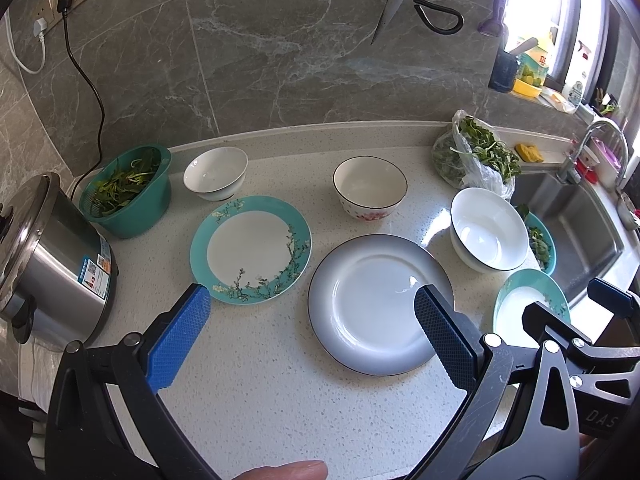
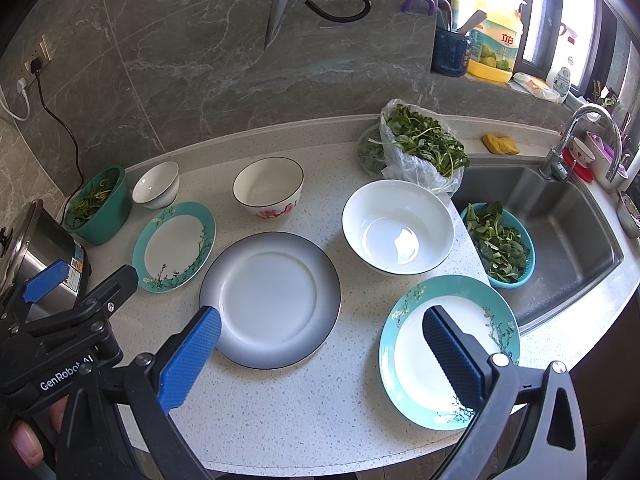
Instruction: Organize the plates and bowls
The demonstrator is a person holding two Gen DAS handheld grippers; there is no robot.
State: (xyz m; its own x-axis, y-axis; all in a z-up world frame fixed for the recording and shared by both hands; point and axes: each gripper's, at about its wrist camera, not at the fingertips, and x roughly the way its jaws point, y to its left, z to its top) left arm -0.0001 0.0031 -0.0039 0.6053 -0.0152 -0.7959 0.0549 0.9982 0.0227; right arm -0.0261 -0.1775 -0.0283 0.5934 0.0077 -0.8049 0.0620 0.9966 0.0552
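Note:
On the speckled counter lie a teal-rimmed floral plate (image 1: 251, 249) at left, a grey-rimmed white plate (image 1: 380, 300) in the middle, and a second teal floral plate (image 2: 448, 348) at the right front. Three bowls stand behind: a small white bowl (image 1: 216, 173), a bowl with pink flowers (image 1: 370, 187), and a large white bowl (image 2: 398, 227). My left gripper (image 1: 312, 300) is open and empty, hovering over the counter between the left teal plate and the grey plate. My right gripper (image 2: 322, 324) is open and empty, between the grey plate and the right teal plate.
A steel rice cooker (image 1: 48, 256) stands at far left, with a green colander of greens (image 1: 128, 190) behind it. A bag of greens (image 2: 420, 148) lies at the back right. A sink (image 2: 560, 220) with a blue basket of greens (image 2: 500, 244) is at right.

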